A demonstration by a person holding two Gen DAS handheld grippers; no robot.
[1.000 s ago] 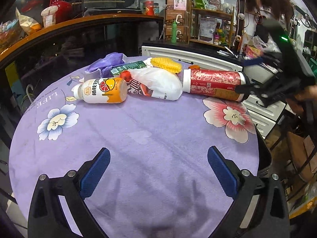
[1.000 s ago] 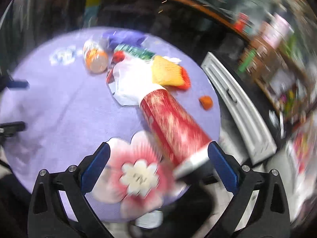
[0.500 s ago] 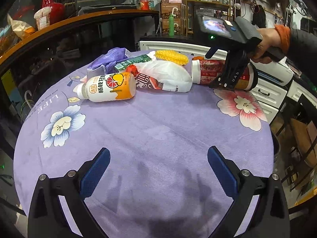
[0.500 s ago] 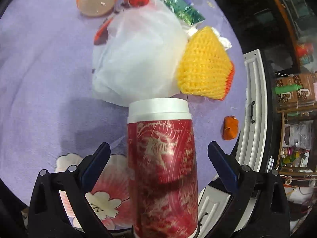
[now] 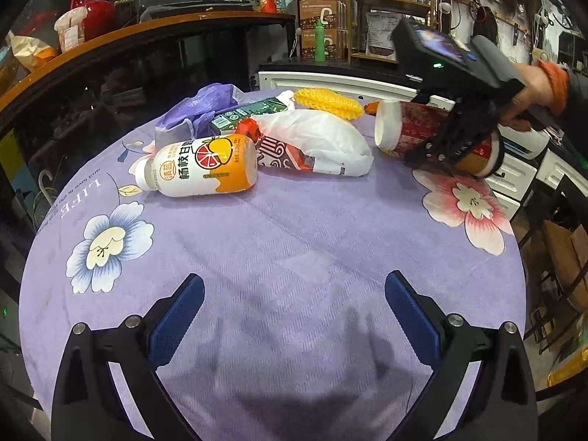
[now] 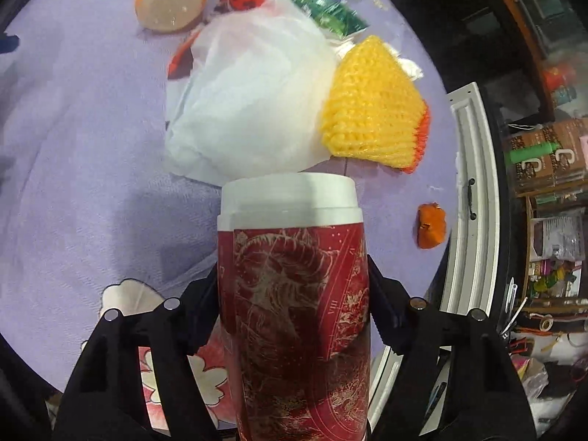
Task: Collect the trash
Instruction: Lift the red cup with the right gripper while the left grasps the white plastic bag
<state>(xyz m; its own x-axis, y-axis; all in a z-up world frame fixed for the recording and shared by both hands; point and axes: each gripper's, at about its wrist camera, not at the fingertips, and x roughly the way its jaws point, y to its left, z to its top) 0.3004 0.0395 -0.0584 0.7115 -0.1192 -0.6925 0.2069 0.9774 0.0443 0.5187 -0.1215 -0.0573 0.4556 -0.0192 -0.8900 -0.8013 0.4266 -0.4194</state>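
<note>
A red patterned canister (image 6: 294, 294) with a white cap lies at the right edge of the purple table (image 5: 294, 239). My right gripper (image 6: 294, 275) straddles its body. The jaws are closing, and both fingers press on its sides. The left wrist view shows the same grip (image 5: 455, 136), held by a hand in an orange cuff. Beside the canister lie a white plastic bag (image 5: 316, 139), a yellow foam net (image 5: 329, 98), an orange drink bottle (image 5: 198, 165), a green carton (image 5: 246, 110) and a purple bag (image 5: 202, 104). My left gripper (image 5: 290, 305) hangs open over bare cloth near the front.
A small orange scrap (image 6: 431, 226) lies near the table's far edge. White cabinet drawers (image 5: 514, 172) stand just past the right rim. A curved wooden counter (image 5: 110, 40) and shelves of boxes run behind. Cardboard boxes sit on the floor at right.
The right gripper dropped over the red canister and its jaws came in from wide apart against the sides. The canister's capped end now tilts up. The left gripper edged forward.
</note>
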